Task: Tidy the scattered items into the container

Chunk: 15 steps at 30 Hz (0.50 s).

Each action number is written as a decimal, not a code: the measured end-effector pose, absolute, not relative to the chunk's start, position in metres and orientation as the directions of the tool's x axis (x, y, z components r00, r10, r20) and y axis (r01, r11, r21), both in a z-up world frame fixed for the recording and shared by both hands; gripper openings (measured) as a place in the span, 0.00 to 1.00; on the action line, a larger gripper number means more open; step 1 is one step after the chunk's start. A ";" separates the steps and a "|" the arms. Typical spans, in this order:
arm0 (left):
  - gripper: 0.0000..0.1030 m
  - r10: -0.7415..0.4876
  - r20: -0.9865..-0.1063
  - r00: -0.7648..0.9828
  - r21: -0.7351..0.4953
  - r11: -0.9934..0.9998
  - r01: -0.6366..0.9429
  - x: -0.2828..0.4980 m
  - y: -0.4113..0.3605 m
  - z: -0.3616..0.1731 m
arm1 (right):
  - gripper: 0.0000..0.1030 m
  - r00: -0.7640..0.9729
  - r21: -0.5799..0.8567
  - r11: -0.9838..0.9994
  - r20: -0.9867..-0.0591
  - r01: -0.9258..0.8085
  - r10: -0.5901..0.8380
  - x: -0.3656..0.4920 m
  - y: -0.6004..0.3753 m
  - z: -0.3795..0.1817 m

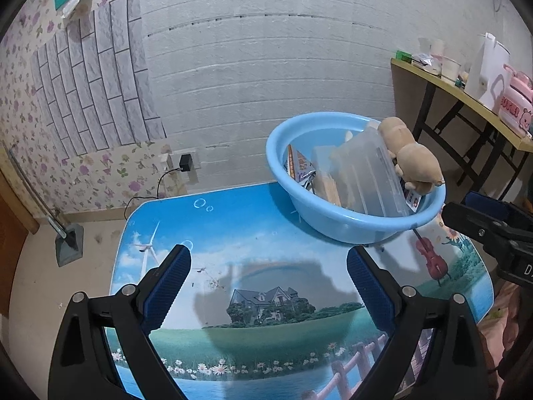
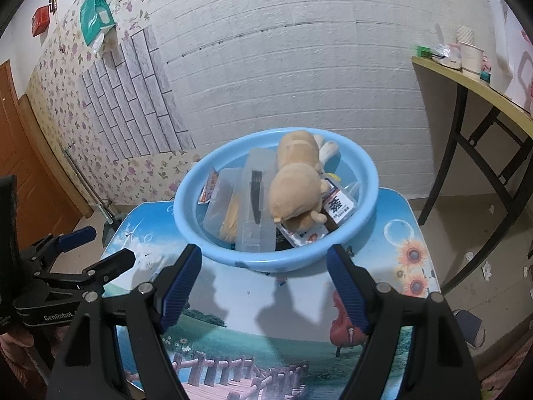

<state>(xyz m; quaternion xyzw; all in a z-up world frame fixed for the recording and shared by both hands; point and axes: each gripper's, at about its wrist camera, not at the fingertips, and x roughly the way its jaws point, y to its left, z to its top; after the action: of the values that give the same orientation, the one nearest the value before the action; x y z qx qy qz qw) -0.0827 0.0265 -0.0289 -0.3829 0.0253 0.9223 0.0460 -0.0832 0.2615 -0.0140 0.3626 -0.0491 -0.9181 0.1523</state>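
You are in a lived-in room of a home, not a lab or shop. Floral wallpaper [image 1: 100, 173] covers the left of the frame, with a patch of grey brick-pattern sheet [image 1: 96, 80] stuck over it, and white foam brick panels [image 1: 266, 66] fill the centre wall. A phone charger [image 1: 185, 163] sits in a wall socket low at centre left. The small counter [image 1: 233, 233] before you carries a printed landscape of a house, windmill and sunflowers. At the right edge a folding table [image 2: 466, 76] holds paper cups [image 2: 470, 56] and a pink toy [image 1: 516, 103]. A wooden door [image 2: 20, 153] shows at far left.
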 end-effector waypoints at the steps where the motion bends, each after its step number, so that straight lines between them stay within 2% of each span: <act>1: 0.92 0.067 -0.705 -0.706 0.008 -0.995 -0.103 -0.082 0.026 -0.028 | 0.76 -0.696 0.196 -0.950 -0.646 0.244 -0.312 -0.082 0.261 -0.013; 15: 0.92 0.094 -0.663 -0.742 -0.020 -0.994 -0.108 -0.069 0.017 -0.011 | 0.76 -0.759 0.146 -0.958 -0.586 0.246 -0.284 -0.067 0.253 0.008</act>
<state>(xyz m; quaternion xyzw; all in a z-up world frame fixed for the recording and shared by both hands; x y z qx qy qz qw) -0.0687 0.0166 -0.0106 -0.3548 0.0098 0.9333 0.0540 -0.0674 0.2527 0.0083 0.3174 -0.0301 -0.9372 0.1413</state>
